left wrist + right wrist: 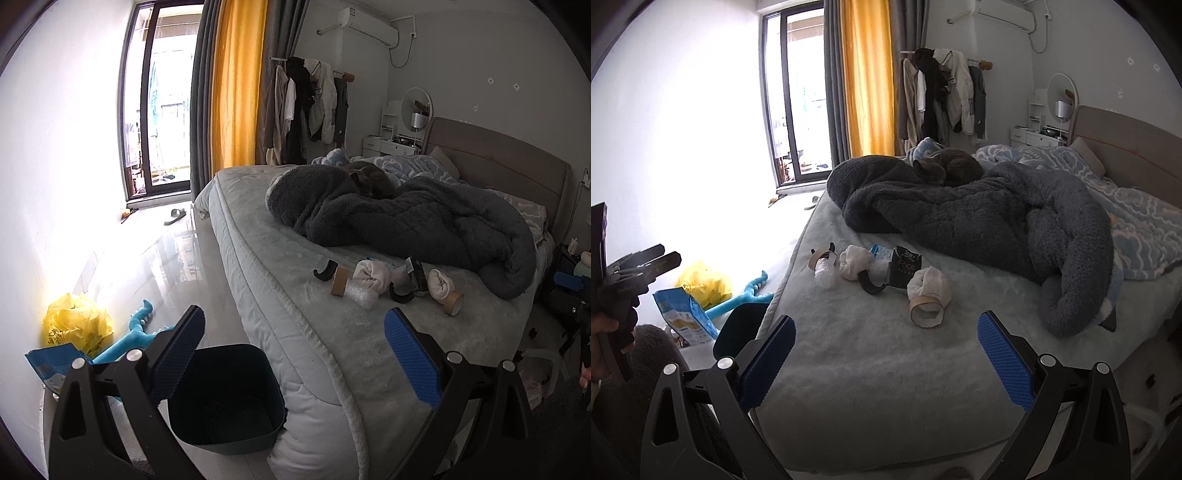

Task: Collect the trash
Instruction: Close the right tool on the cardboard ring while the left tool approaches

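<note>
Trash (882,275) all on the bed (871,376), nothing picked up yet

Bin (225,398) on the floor at the bed's corner looks empty to me, so I'd say we're at the very start. The pile is cardboard rolls, wadded tissue, a black packet and some bubble wrap, clustered mid-bed in front of the grey blanket (979,218). Right gripper (886,362) has its jaws spread wide with nothing between them, litter ahead and well apart. Left gripper (293,356) is the same, spread and empty, hanging over the bin and bed edge.
</note>
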Demonstrator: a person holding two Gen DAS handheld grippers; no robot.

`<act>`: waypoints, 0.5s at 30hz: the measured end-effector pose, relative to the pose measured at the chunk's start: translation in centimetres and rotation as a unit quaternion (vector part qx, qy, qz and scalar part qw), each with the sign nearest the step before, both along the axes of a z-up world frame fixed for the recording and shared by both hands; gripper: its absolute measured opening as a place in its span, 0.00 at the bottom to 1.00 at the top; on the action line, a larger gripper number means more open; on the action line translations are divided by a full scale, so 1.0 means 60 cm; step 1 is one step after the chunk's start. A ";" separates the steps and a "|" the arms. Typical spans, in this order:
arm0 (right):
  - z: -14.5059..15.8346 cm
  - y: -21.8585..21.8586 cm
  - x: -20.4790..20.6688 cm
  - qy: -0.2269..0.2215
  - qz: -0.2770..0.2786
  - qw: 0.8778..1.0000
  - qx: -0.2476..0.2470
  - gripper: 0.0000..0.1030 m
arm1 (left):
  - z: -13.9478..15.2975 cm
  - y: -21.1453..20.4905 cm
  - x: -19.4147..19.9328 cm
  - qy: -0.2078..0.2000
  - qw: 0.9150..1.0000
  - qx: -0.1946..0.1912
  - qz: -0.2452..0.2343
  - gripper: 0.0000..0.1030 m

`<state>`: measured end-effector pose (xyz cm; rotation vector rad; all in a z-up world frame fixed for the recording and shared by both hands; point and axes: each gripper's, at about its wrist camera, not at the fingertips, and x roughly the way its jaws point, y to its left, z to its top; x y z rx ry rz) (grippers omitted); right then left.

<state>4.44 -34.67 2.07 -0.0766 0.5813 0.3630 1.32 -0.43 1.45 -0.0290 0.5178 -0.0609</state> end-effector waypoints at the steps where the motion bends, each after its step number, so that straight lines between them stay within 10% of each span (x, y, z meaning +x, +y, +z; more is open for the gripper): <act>1: 0.001 0.001 0.005 0.003 0.001 1.000 0.002 0.96 | 0.001 -0.004 0.005 0.001 1.000 0.002 -0.004 0.96; 15: -0.059 0.008 0.111 0.054 -0.007 0.998 -0.016 0.81 | -0.057 -0.033 0.112 0.046 0.995 -0.005 -0.085 0.84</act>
